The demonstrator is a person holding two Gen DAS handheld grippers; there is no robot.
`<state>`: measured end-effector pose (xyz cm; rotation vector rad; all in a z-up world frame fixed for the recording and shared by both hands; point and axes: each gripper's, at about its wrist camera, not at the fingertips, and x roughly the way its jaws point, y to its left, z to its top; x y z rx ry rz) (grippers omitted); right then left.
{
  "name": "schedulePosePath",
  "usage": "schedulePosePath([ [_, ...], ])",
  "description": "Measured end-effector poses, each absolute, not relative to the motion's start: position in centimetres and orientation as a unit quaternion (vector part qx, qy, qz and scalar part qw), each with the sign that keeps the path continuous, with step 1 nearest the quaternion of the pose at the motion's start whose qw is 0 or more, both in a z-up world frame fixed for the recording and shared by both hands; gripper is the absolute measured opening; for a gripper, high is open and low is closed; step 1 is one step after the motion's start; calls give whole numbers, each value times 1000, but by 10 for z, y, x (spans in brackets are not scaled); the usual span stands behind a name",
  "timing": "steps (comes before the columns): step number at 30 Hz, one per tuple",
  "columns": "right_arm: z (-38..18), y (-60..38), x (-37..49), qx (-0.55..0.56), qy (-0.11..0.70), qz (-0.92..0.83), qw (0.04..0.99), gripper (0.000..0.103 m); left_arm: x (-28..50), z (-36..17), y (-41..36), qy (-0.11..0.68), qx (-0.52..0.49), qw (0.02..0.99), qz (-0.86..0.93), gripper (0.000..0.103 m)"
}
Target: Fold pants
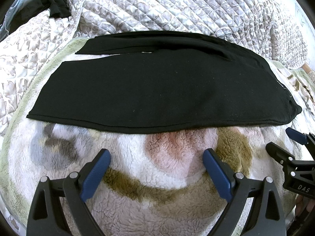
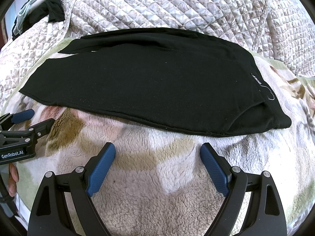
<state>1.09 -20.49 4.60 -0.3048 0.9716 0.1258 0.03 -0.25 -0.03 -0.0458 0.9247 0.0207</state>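
Blue pads of the left gripper (image 1: 156, 158) fill the bottom of the left view, spread wide with nothing between them, hanging over a fleece blanket (image 1: 167, 177) with brown and pink patches. Just beyond the pads lie the pants (image 1: 157, 90), black, spread flat across the blanket with one leg nearer and the other behind it, hems to the left and waistband to the right. Right of the pants' near edge the right gripper (image 1: 283, 143) pokes in, apart from the cloth.

From the right view, the right gripper (image 2: 157, 155) is likewise wide open and empty, just short of the pants (image 2: 137, 86). Their waistband corner (with a small white label) lies to the right. Left of the pants' near hem sits the left gripper (image 2: 37, 120), clear of the fabric.

Thin knit like this should be light, limp and prone to slide on itself, so I would pinch hem and waistband corners rather than the middle. Fleece should grip it somewhat. Behind the pants is a quilted floral cover (image 2: 157, 5), with dark clothes (image 2: 53, 9) heaped at far left.
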Motion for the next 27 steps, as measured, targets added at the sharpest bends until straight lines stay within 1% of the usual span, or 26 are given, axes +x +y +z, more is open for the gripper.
schedulePosePath([
  [20,49,-209,13,-133,469,79,869,88,2,2,2,449,-28,893,-1,96],
  [23,56,-215,13,-111,466,87,874,88,1,7,8,441,-45,897,-5,96],
  [27,71,-232,16,-81,445,77,889,88,-3,23,36,404,-88,910,20,96],
])
